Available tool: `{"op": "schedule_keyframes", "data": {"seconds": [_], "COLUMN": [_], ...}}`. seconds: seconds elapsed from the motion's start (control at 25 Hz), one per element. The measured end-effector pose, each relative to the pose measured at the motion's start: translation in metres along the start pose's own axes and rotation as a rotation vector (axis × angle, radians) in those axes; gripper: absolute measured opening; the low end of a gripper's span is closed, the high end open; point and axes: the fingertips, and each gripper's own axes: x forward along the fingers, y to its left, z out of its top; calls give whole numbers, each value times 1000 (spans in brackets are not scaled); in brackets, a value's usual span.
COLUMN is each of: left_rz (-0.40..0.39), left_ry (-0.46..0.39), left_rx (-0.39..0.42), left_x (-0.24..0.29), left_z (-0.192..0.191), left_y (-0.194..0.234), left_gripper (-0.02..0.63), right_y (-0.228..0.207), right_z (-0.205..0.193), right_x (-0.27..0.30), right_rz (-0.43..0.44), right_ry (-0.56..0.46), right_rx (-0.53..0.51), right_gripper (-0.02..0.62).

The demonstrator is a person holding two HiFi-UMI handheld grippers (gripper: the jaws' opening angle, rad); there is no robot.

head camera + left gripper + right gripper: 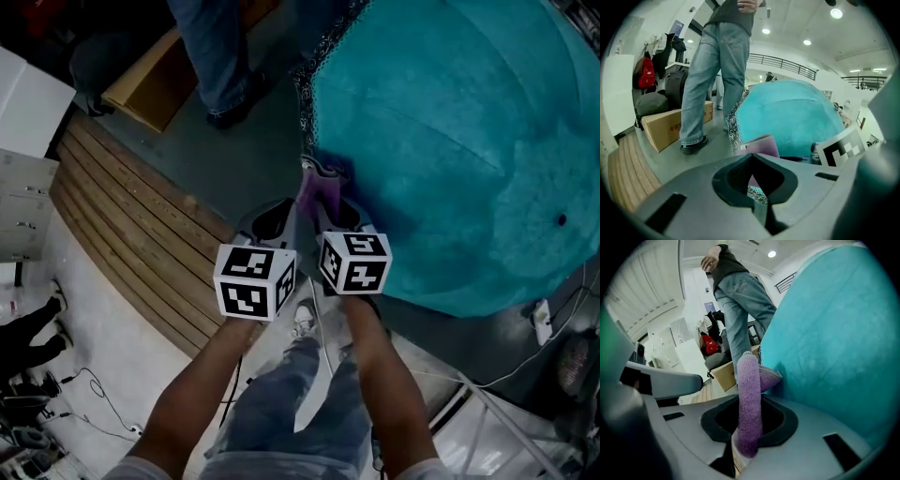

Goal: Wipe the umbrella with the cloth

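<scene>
The umbrella [459, 141], teal and open, fills the upper right of the head view, and its patterned trim curves down to frame centre, right in front of both claws. A person [220, 56] in jeans stands at upper centre, just beyond that trim; a box [150, 89] lies on the floor at upper left, beside their feet. Wooden slats [122, 225] run diagonally down the left side; a white cabinet [23, 202] sits at the left edge; cables [98, 403] trail across the lower left.

The right claw [749, 404] is clamped on the cloth [750, 376]; the cloth is purple and fuzzy, rises straight out of the jaws and folds over at its top against the canopy. In the head view it sits at centre, touching the umbrella's rim. The left claw [751, 157] is just left of it, jaws brought together at the tips with nothing visibly pinched; the cloth and the trim show beyond them.
</scene>
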Motion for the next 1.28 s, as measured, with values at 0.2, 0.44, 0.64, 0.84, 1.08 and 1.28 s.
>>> {"op": "schedule_keyframes", "data": {"seconds": [0.2,0.44,0.64,0.84,1.08,1.28], "left_rz": [-42,-77,-91,-122,-165,-197], "left_ry": [2,1,-3,-14,-30,-42], "left_rx": [3,7,18,36,64,86], "left_x": [2,3,0,-3,-5,-6], "left_z": [-2,0,3,7,11,14], "left_y": [-21,-58,-95,-142,-199,-242], "left_gripper": [6,5,5,6,6,5], "right_y": [-11,-30,-49,-72,-100,-131], "right_z": [7,23,34,43,56,65], "right_x": [-32,-82,-126,-168,-222,-267], "right_rz": [-26,-42,-51,-66,-80,-109], "right_ry": [-27,-72,-113,-152,-226,-289], "right_rx": [-12,-17,-5,7,27,61], "right_gripper": [77,77,77,77,77,77]}}
